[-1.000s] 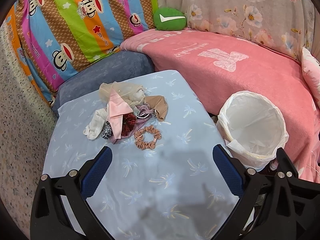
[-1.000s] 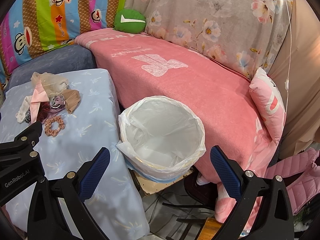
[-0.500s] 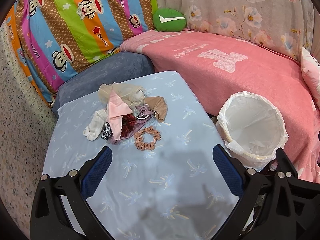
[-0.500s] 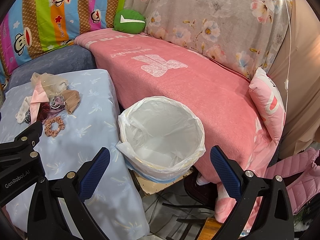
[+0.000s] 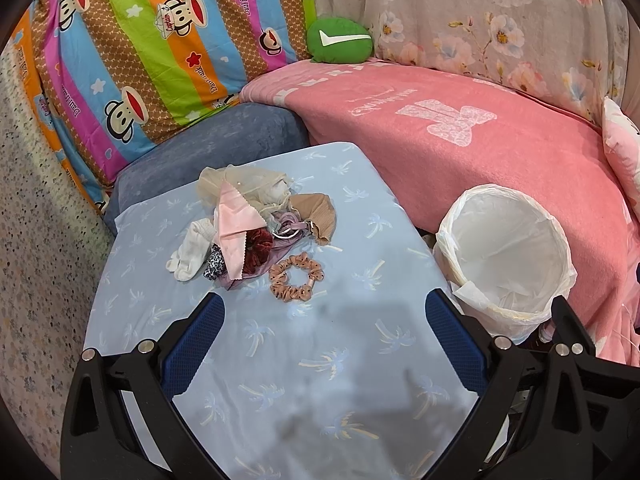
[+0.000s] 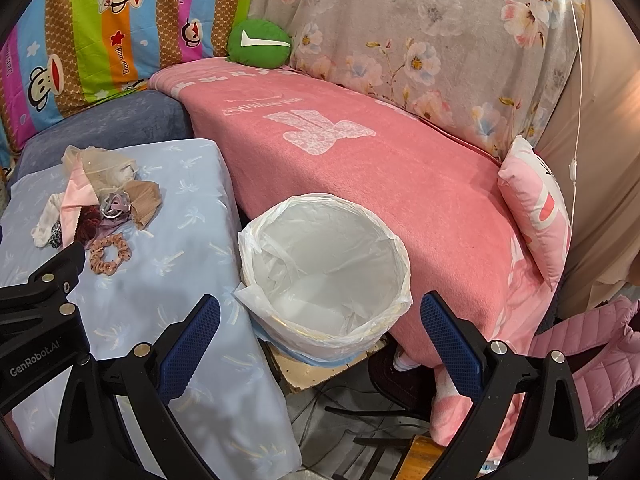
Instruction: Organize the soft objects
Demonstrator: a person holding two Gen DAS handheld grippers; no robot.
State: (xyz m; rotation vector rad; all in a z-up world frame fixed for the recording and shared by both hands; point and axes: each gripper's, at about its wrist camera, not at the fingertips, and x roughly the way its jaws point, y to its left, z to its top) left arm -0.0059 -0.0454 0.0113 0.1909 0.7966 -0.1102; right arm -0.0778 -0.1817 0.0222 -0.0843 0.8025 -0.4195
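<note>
— What in the heap is hard to make out?

— The pile of soft things (image 5: pixel 256 220) on the blue desk (image 5: pixel 320 360) overlaps itself: a pink cloth (image 5: pixel 236 224) covers most of a dark red scrunchie (image 5: pixel 260 242), and a spotted piece under it shows only an edge. The white socks (image 5: pixel 192 250) lie at the pile's left side, and the peach scrunchie (image 5: pixel 296 276) sits just beside it, apart and whole.

— And the bin?

— The lined bin (image 6: pixel 324 264) stands beside the desk; its base is hidden.

— The tongs?

— The left tongs (image 5: pixel 324 340) are spread apart over bare desk, holding nothing. The right tongs (image 6: pixel 320 340) are spread apart near the bin, also holding nothing.

— Any change from half a second ago?

— Nothing visible; both views match.
</note>
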